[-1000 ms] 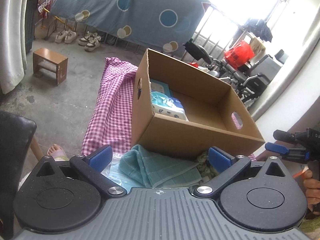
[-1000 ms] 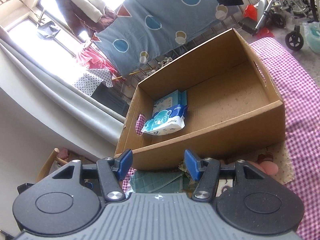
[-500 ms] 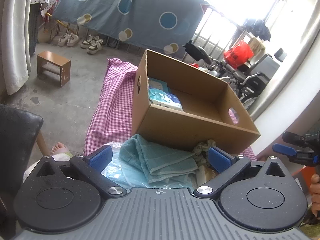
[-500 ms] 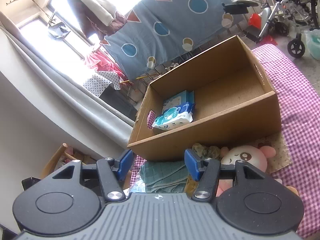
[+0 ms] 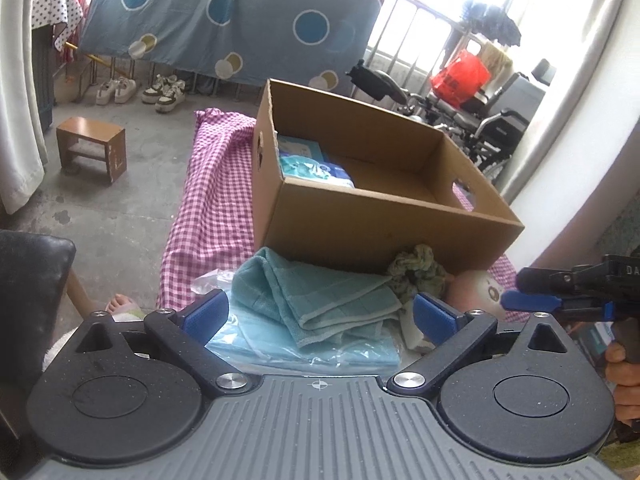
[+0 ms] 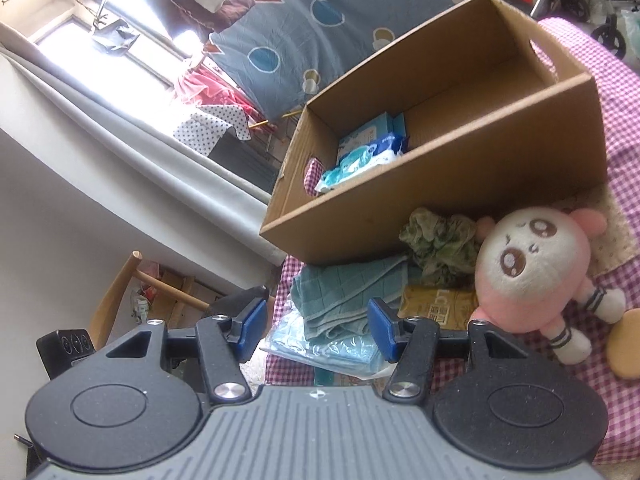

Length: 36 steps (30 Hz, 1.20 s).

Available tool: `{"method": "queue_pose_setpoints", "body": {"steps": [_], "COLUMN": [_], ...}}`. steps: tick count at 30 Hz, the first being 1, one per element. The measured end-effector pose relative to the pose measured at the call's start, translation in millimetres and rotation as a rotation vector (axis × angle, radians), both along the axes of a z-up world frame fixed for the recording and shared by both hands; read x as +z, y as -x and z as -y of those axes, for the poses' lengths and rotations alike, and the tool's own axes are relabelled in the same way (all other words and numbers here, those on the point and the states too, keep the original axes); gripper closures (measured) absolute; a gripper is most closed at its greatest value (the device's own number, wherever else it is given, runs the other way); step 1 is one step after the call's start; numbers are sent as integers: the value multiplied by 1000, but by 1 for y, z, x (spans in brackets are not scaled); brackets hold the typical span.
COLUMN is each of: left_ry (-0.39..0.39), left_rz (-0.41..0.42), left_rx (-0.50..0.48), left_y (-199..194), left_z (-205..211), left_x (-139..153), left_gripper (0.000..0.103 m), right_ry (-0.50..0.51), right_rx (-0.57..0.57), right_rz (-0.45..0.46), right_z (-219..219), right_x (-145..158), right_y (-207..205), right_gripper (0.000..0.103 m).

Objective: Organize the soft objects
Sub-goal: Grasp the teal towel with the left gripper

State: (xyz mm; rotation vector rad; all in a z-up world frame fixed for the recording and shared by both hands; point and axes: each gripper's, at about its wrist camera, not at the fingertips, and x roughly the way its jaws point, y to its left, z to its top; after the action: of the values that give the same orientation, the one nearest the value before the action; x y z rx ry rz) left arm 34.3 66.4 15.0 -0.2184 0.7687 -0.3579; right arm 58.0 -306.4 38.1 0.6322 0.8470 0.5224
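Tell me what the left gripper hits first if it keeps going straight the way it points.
Most likely the folded teal towel: it lies between the fingers of the left gripper, whose jaws are closing without touching it. The brown cardboard box stands behind. Depth is uncertain.

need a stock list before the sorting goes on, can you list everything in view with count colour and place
cardboard box: 1, brown, open, on the checked cloth
wipe packs: 2, blue and white, inside the box at one end
towel: 1, teal, folded, in front of the box
plastic pack: 1, light blue, under the towel
crumpled cloth: 1, green, against the box front
plush doll: 1, pink and white, lying beside the crumpled cloth
flat packet: 1, tan, beside the doll
checked cloth: 1, pink and white, covering the table
stool: 1, wooden, on the floor
left gripper: jaws closing, nothing gripped
right gripper: jaws closing, nothing gripped
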Motion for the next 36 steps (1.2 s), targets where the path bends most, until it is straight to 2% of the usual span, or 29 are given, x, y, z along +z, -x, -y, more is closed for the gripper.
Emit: {"method": "queue_pose_setpoints", "body": {"steps": [2,3,4,9,14,16,20,21,25,28,29,31,36], "left_ry": [-15,-23,-34,-59,-88,-94,-75,-76,-121,-139,-141,-134,-112], "left_rz": [-17,-29,-43,-114,-186,-197,-227,-229,-254,-268,-258,-239,-151], "left_rx": [-38,-52,-65,-94,-74,-69,-57,-54,-63,-65,-64,-68,-52], "left_y": [-6,-10,-15,-45,-67,-71,-74,-74,-79,-81,-80,-77,-71], "left_z": [9,12,17,28,29,27,21,20,26,31,32,31,17], "left_x": [-7,-12,-17,-38,-53,-56,-53,-52,-54,-61,-62,-59,-32], "left_gripper": [9,15,25,49,65,76,76,72,62,62,64,82,89], "right_ry": [-4,-6,-10,-30,-31,-23,-5,-4,0,-2,-2,0,-4], "right_rx": [8,11,14,10,15,19,31,35,43,43,43,42,35], "right_rz": [-29,-45,-64,-142,-172,-173,-163,-163,-158,-156,-154,-153,-152], "right_z": [-9,-13,-17,-32,-42,-45,-51,-53,-57,-58,-59,-59,-57], "right_x": [-15,-22,-30,-61,-72,-73,-74,-74,-74,-75,-76,-76,-76], "right_y": [-4,-7,-10,-24,-43,-48,-56,-58,-64,-68,-69,-70,-69], "right_gripper": [48,48,48,48,48,48,48,48,48,48,48,48,48]}}
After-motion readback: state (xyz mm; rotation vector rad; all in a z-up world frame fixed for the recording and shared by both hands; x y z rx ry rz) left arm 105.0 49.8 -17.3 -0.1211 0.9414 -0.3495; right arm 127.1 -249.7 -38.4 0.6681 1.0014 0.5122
